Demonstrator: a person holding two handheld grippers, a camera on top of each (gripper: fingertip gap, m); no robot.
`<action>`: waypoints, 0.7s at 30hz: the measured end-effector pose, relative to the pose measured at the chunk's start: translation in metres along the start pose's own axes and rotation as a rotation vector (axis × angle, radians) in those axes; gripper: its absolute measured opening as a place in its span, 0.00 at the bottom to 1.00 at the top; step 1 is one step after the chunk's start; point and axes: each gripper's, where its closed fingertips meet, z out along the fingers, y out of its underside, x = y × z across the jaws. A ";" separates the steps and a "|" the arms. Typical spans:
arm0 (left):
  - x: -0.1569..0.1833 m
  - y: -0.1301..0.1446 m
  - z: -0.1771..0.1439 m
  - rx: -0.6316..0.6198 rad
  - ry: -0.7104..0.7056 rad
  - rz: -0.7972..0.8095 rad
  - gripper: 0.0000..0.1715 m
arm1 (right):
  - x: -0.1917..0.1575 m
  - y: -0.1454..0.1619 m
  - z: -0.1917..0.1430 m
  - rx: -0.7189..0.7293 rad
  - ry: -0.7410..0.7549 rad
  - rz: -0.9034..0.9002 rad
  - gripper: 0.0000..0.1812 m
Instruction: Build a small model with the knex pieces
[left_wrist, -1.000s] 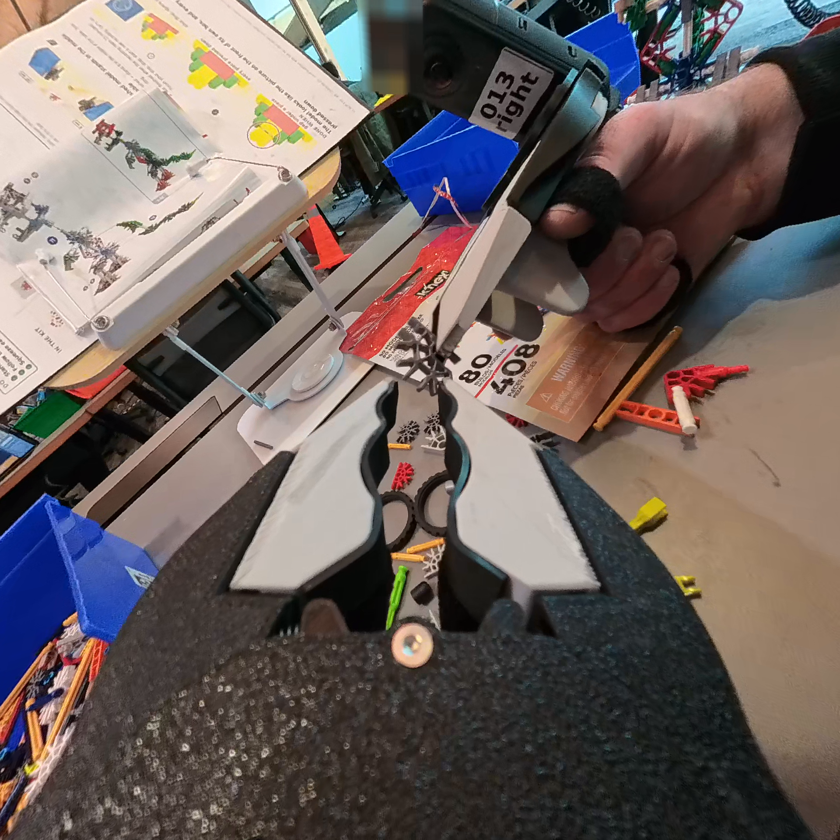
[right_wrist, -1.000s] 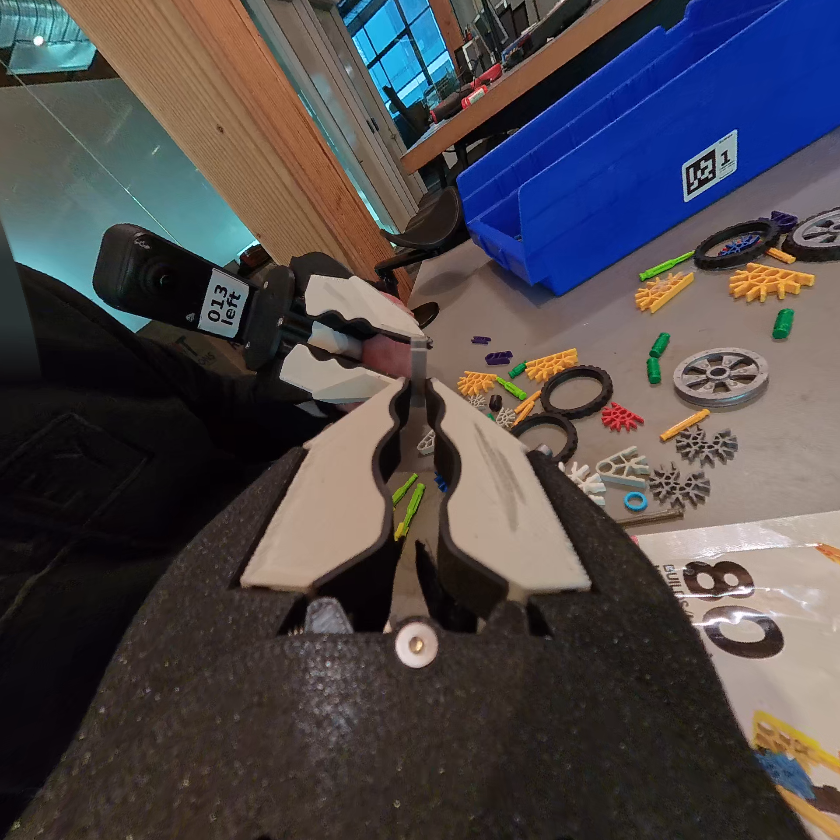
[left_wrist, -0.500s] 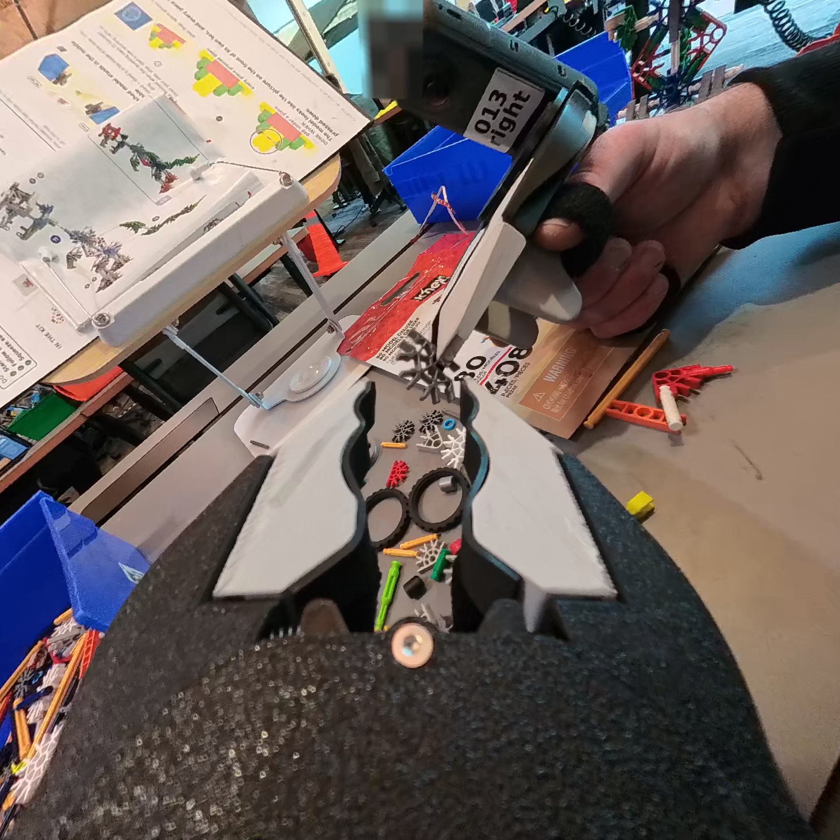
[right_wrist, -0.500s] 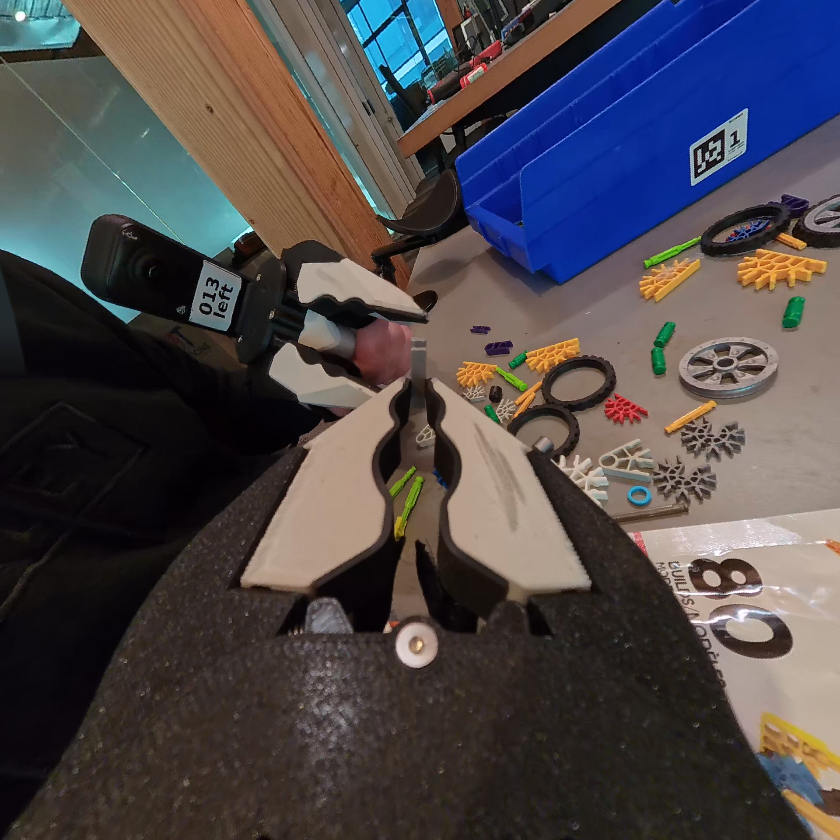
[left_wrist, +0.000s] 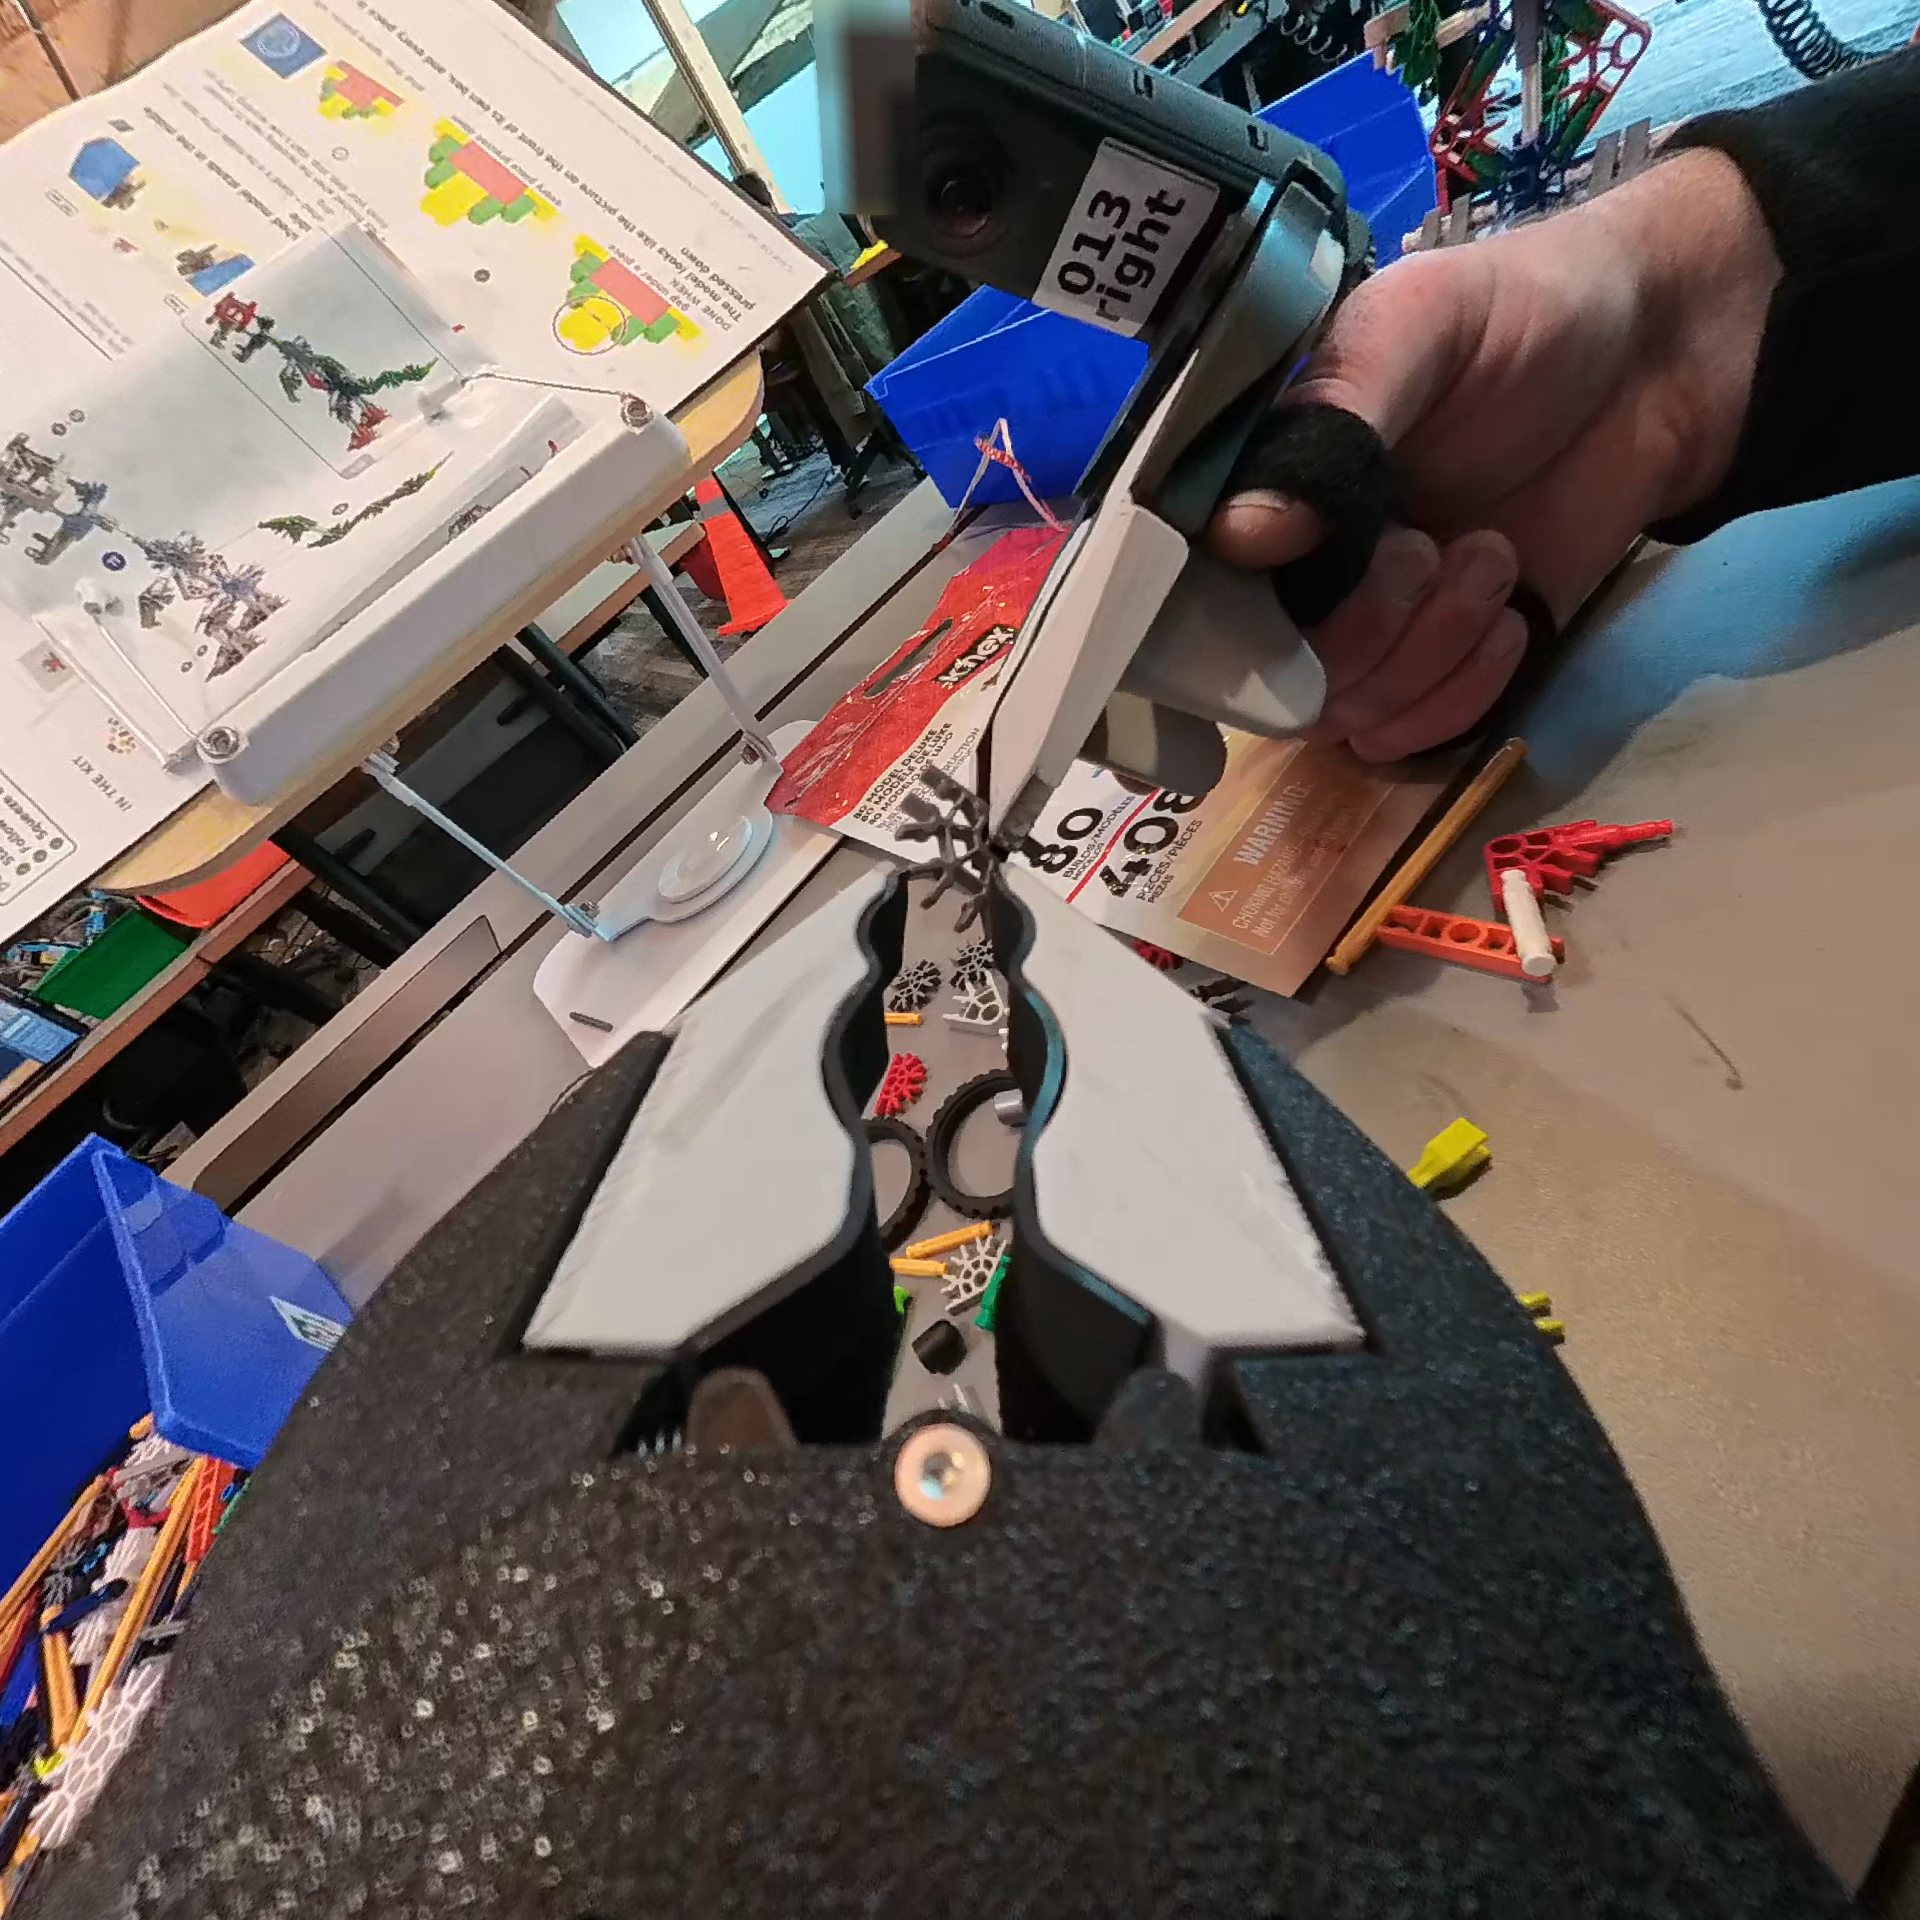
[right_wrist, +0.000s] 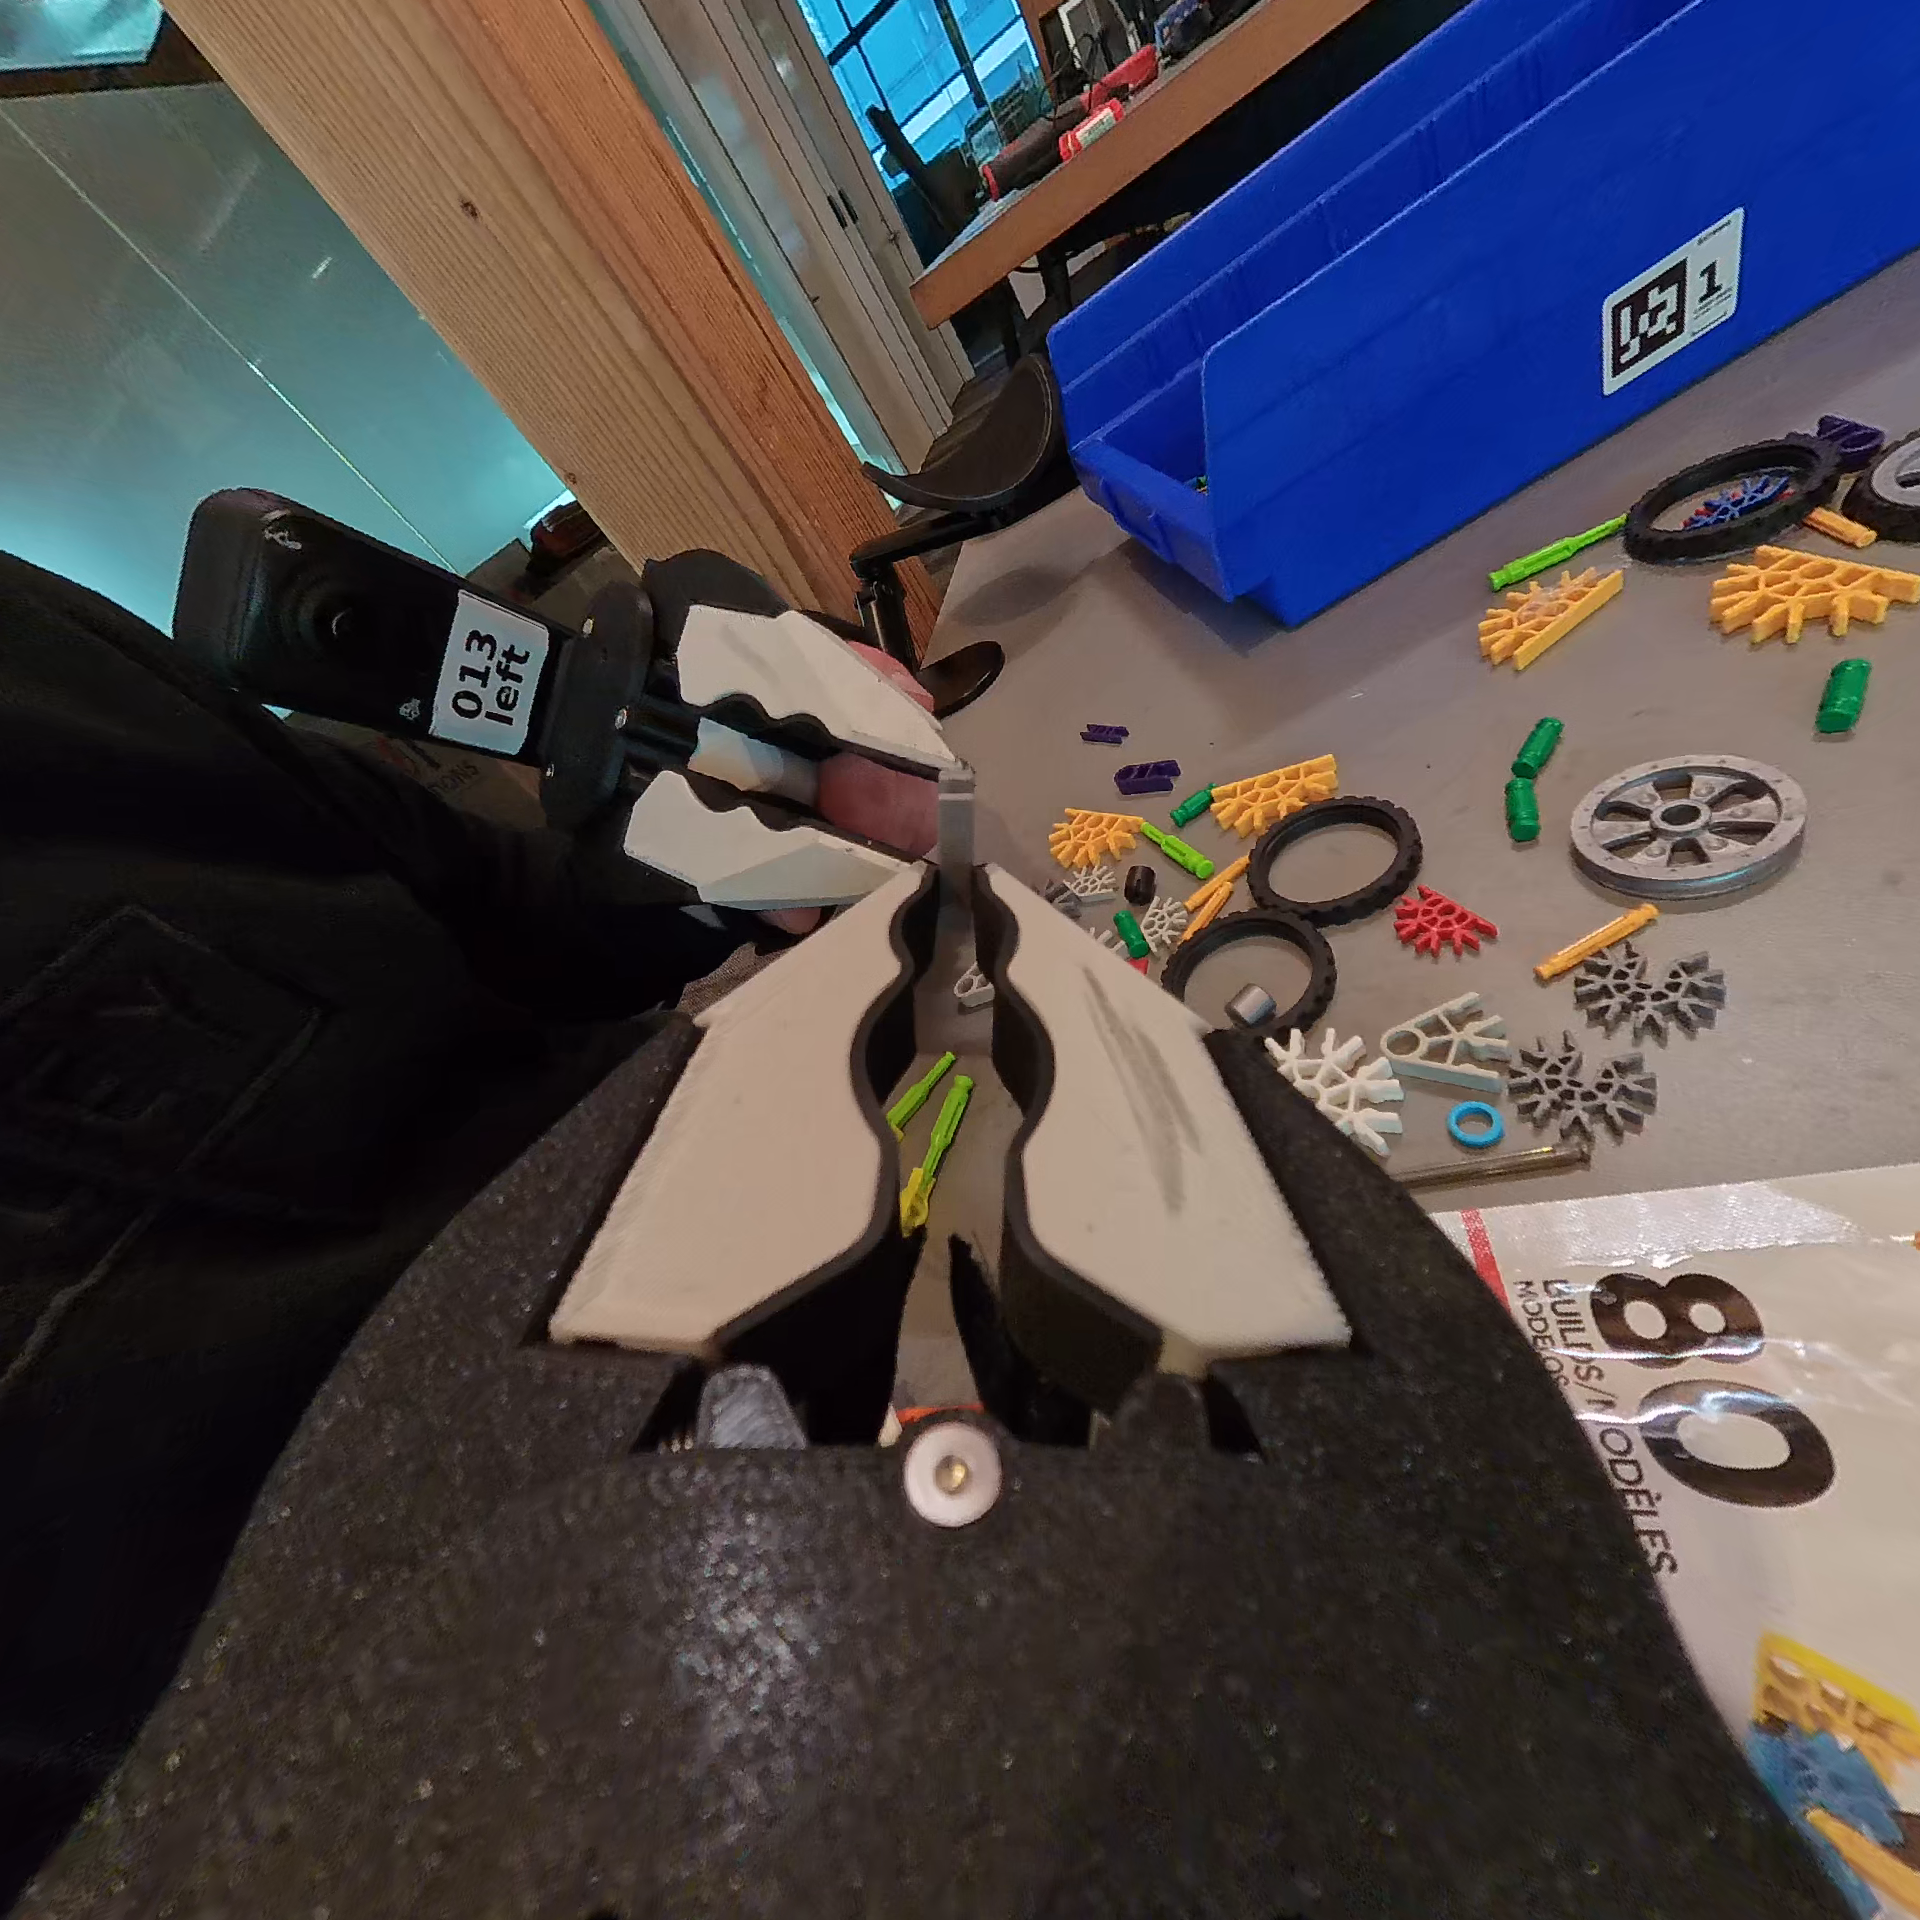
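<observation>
A grey snowflake-shaped connector (left_wrist: 940, 831) hangs above the table between both grippers. My right gripper (right_wrist: 954, 888) is shut on it; the piece shows edge-on (right_wrist: 954, 831) sticking out past the tips. In the left wrist view the right gripper (left_wrist: 1013, 821) comes down from above, held by a hand (left_wrist: 1507, 416). My left gripper (left_wrist: 948, 888) has closed to the connector's width, with its fingertips against two opposite sides. The right wrist view shows the left gripper (right_wrist: 935, 816) with one tip at the piece's top edge and the other lower down.
Loose pieces lie on the grey table: black tyres (right_wrist: 1335, 862), a grey wheel (right_wrist: 1683, 826), yellow connectors (right_wrist: 1808, 592), green rods. A blue bin (right_wrist: 1455, 364) stands behind them. A printed package card (left_wrist: 1143, 852), an instruction sheet on a stand (left_wrist: 312, 364) and a bin of rods (left_wrist: 104, 1351) are nearby. The tips of both grippers are at nearly the same place.
My left gripper opened wider half a second ago and has now closed back in around the connector. The right gripper has kept its hold and barely moved.
</observation>
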 end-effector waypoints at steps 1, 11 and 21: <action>0.000 0.000 0.000 -0.001 -0.003 0.000 0.08 | 0.000 0.000 0.000 0.001 0.001 -0.001 0.03; -0.001 0.003 -0.003 -0.010 -0.001 -0.023 0.18 | 0.000 -0.002 -0.001 0.006 0.007 -0.004 0.03; 0.002 0.004 -0.001 -0.014 -0.001 -0.014 0.14 | -0.001 -0.002 -0.001 0.009 -0.002 0.000 0.03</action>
